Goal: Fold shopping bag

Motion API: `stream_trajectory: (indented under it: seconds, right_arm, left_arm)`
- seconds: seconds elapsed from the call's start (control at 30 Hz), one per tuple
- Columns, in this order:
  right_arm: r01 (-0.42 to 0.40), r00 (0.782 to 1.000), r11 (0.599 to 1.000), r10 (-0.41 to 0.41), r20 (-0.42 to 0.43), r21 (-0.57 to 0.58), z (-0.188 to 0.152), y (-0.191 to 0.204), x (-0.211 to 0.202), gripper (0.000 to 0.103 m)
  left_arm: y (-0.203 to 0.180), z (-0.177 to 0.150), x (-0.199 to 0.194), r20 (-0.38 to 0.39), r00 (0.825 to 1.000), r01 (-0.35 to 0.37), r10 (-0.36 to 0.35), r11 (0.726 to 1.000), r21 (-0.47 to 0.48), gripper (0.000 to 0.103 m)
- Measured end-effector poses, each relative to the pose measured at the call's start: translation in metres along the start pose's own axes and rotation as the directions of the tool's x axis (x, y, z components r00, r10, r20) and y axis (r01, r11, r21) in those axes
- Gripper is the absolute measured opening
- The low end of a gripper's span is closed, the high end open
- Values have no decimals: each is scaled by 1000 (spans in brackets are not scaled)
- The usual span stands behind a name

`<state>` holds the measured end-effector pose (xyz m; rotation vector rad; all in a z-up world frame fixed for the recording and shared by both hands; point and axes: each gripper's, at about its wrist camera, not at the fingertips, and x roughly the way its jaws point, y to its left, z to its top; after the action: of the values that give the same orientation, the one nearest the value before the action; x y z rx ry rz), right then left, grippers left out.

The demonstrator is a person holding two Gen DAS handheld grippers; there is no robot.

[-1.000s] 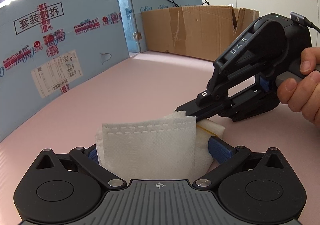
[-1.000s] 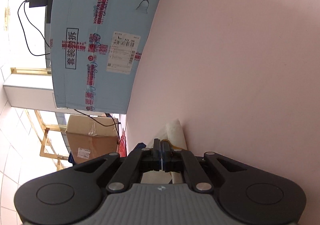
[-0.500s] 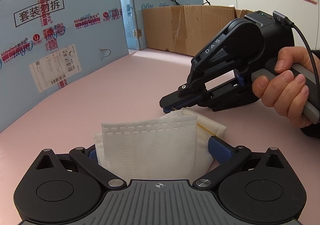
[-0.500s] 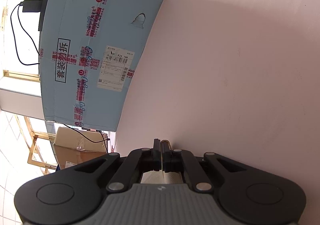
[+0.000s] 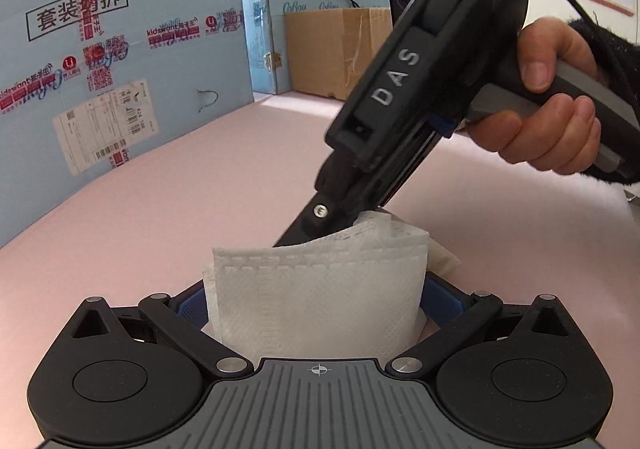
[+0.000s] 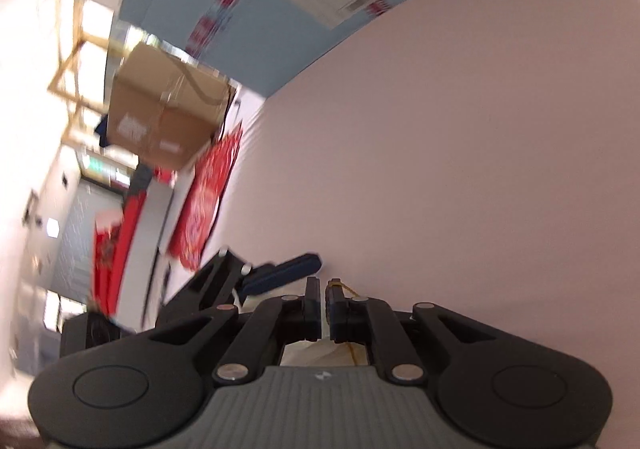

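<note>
Both grippers worked the folded white shopping bag (image 5: 316, 301): left gripper (image 5: 318, 303) spread wide around it, right gripper (image 6: 323, 299) pinched its top edge.

Right claw (image 6: 322, 303) nearly closed, blurred.

The folded shopping bag (image 5: 316, 301) lies on the counter (image 5: 180, 201) between the left tool's fingers (image 5: 192, 307); the right tool (image 5: 296, 237) reaches behind it; cardboard boxes (image 5: 336, 49) stand beyond.
</note>
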<state>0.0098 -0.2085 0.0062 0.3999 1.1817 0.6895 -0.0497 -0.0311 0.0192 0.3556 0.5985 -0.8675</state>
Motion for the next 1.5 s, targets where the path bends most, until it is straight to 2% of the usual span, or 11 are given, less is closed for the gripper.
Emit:
stream_trajectory:
  seconds: [0.17, 0.33, 0.53, 0.67, 0.87, 1.0, 1.07, 1.2, 1.37, 1.4, 1.5]
  right_arm:
    - [99, 989, 981, -115, -88, -169, 2, 26, -7, 23]
    - [42, 988, 990, -61, -142, -132, 3, 24, -7, 52]
    - [137, 956, 971, -181, -229, -195, 22, 46, -7, 58]
    - [199, 931, 922, -284, -229, -333, 28, 71, -14, 66]
    - [241, 963, 930, -265, -52, -277, 18, 53, -42, 65]
    - [217, 975, 955, -200, 102, -203, -18, 16, -52, 45]
    - [229, 967, 950, -197, 159, -215, -33, 8, -51, 37]
    - [192, 965, 951, -138, 223, -242, -52, -6, -47, 25]
    - [192, 961, 939, -120, 251, -286, -59, -6, -44, 27]
    - [187, 961, 937, -113, 252, -294, -59, -6, -44, 28]
    - [165, 967, 932, -89, 238, -323, -55, -6, -42, 28]
  left_arm:
    - [2, -7, -18, -5, 990, -140, 140, 990, -30, 103]
    - [4, -15, -33, -18, 961, -277, 277, 958, -70, 103]
    - [11, -17, -33, -14, 963, -268, 269, 953, -140, 103]
    - [17, -17, -35, -5, 966, -256, 259, 951, -176, 103]
    - [26, -16, -37, 10, 969, -237, 245, 944, -228, 103]
    - [34, -12, -48, 57, 961, -246, 272, 929, -278, 103]
    - [31, -10, -44, 19, 926, -361, 377, 900, -242, 103]
    - [10, -6, -34, -32, 796, -605, 605, 791, -98, 103]
    - [-58, 13, -42, 111, 611, -788, 783, 616, -3, 103]
    - [-74, 17, -43, 140, 617, -780, 774, 626, -20, 103]
    - [-106, 27, -37, 172, 708, -689, 685, 723, -45, 103]
